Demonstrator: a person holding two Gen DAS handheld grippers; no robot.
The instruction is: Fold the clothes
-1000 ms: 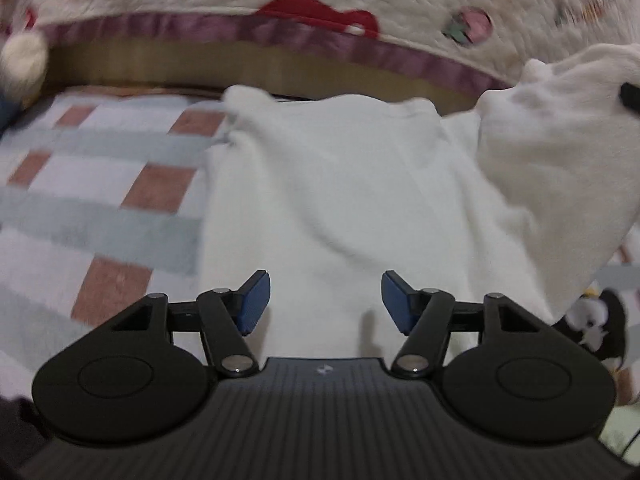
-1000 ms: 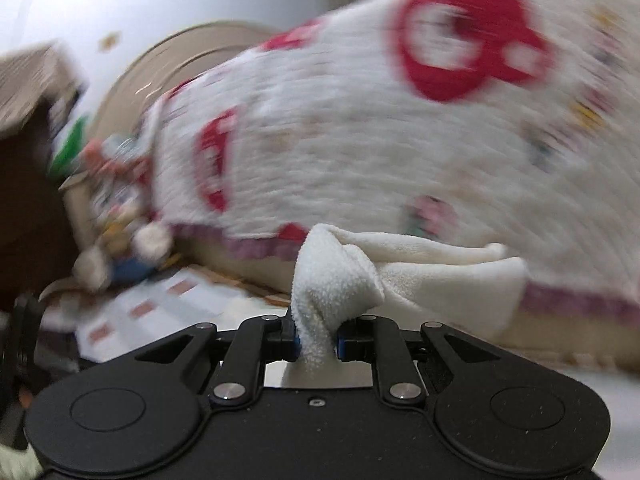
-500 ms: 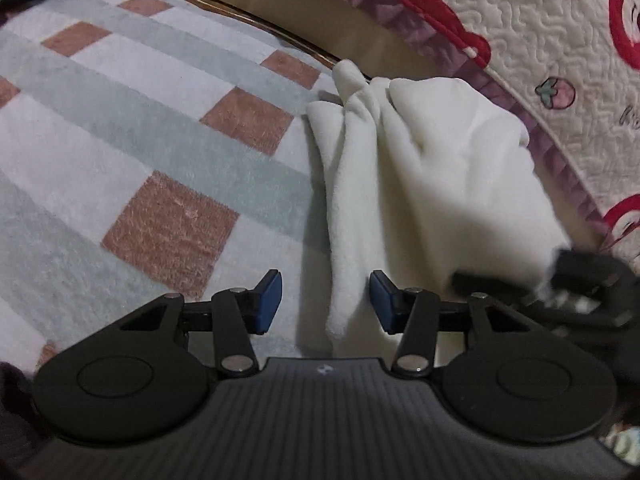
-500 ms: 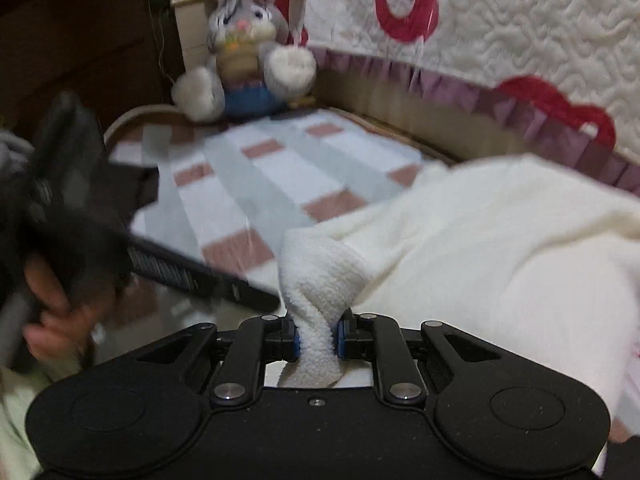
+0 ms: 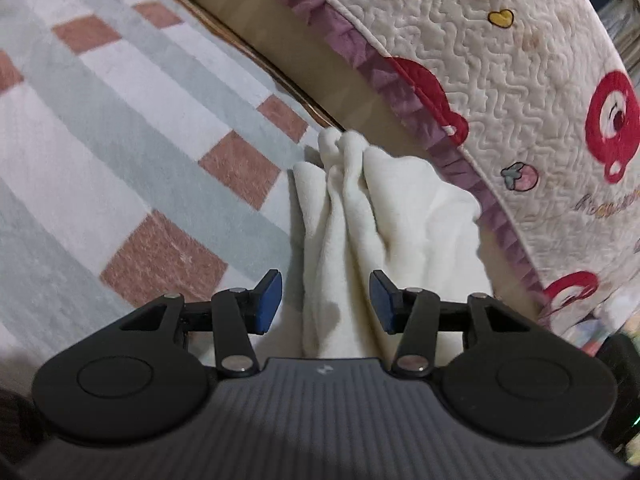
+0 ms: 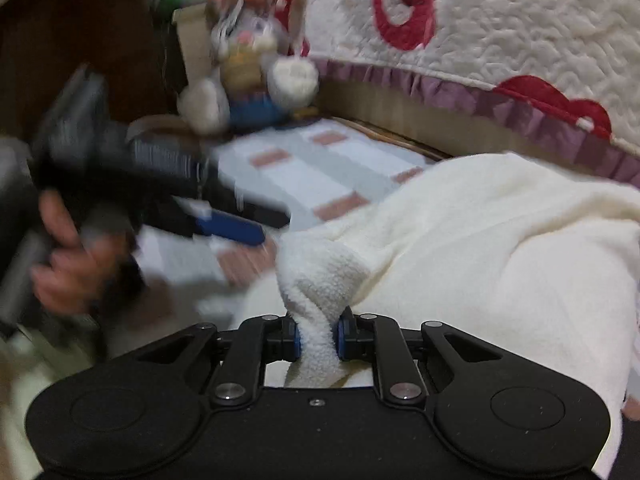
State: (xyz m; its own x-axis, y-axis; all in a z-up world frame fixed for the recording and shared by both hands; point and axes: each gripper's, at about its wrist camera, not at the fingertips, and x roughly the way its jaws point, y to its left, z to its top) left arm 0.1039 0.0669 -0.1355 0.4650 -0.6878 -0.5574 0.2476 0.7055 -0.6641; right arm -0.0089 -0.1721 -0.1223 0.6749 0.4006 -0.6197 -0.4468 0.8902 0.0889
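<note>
A white fleece garment (image 5: 360,220) lies bunched on the checked mat, against the bed's side. My left gripper (image 5: 325,300) hovers over its near edge. A fold of the cloth lies between the blue pads, but they stand apart from it, so the gripper is open. My right gripper (image 6: 318,340) is shut on a twisted corner of the same garment (image 6: 500,248), which spreads away to the right. In the right wrist view a hand (image 6: 60,264) holds the blurred left gripper, whose blue fingers (image 6: 230,229) reach toward the cloth.
The checked mat (image 5: 120,140) of grey, white and pink squares stretches off to the left. A quilted bed cover (image 5: 520,80) with red bears and a purple frill hangs close behind the garment. A stuffed rabbit (image 6: 248,76) sits at the mat's far end beside dark wooden furniture.
The left gripper swung from above the spread garment to its left edge and its jaws narrowed. The right gripper came down from in front of the quilt, still holding the cloth corner.
</note>
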